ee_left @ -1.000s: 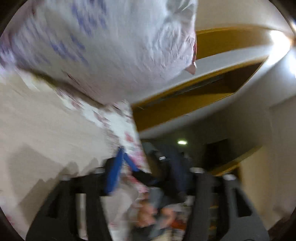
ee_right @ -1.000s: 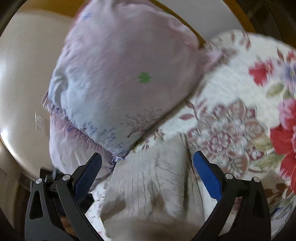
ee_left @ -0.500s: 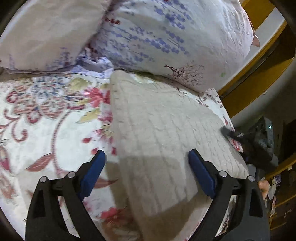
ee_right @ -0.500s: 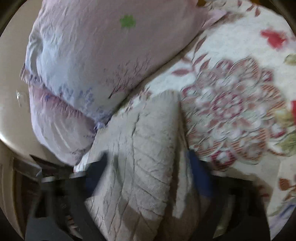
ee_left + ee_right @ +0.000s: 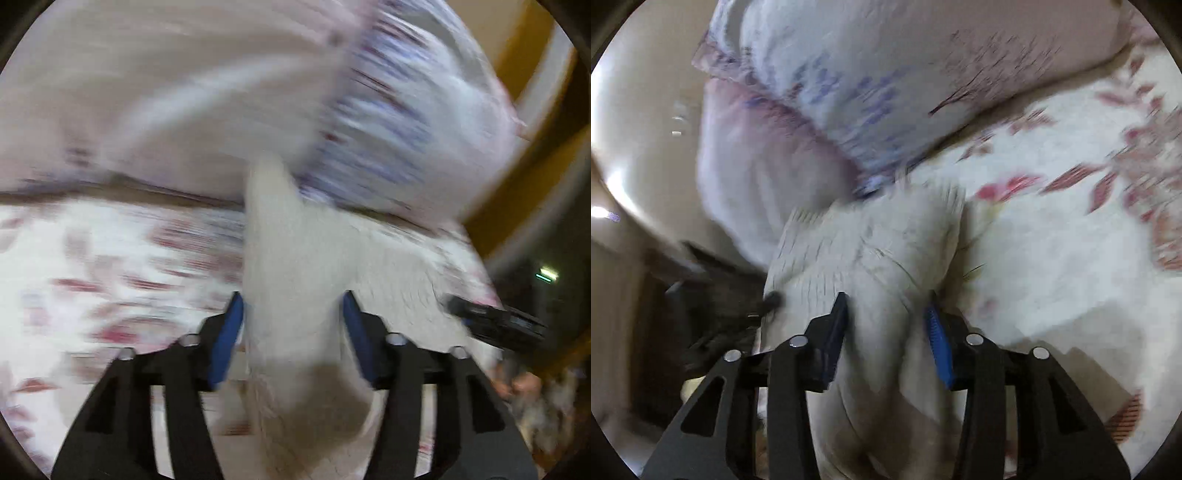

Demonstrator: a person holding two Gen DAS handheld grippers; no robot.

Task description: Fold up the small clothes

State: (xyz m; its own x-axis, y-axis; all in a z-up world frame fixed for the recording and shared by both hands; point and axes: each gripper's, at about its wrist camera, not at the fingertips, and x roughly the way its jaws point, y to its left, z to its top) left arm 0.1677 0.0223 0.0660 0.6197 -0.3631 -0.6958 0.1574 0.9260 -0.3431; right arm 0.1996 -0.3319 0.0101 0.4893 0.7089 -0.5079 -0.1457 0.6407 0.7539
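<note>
A beige ribbed knit garment (image 5: 291, 258) lies on a floral bedspread (image 5: 110, 266) and is bunched up between the jaws of my left gripper (image 5: 291, 314), which is shut on it. In the right wrist view the same garment (image 5: 864, 247) runs between the blue pads of my right gripper (image 5: 886, 314), which is shut on a fold of it. The left wrist view is blurred by motion. The right gripper shows at the right edge of the left wrist view (image 5: 498, 321).
Two pale pillows with purple print (image 5: 886, 74) (image 5: 399, 110) lie just beyond the garment against the headboard. The floral bedspread (image 5: 1052, 240) spreads to the right. The bed's edge and dark floor (image 5: 701, 314) are at the left of the right wrist view.
Both grippers have come down onto the garment and closed on it; half a second ago both were open above it. The cloth is now bunched up between each pair of pads.
</note>
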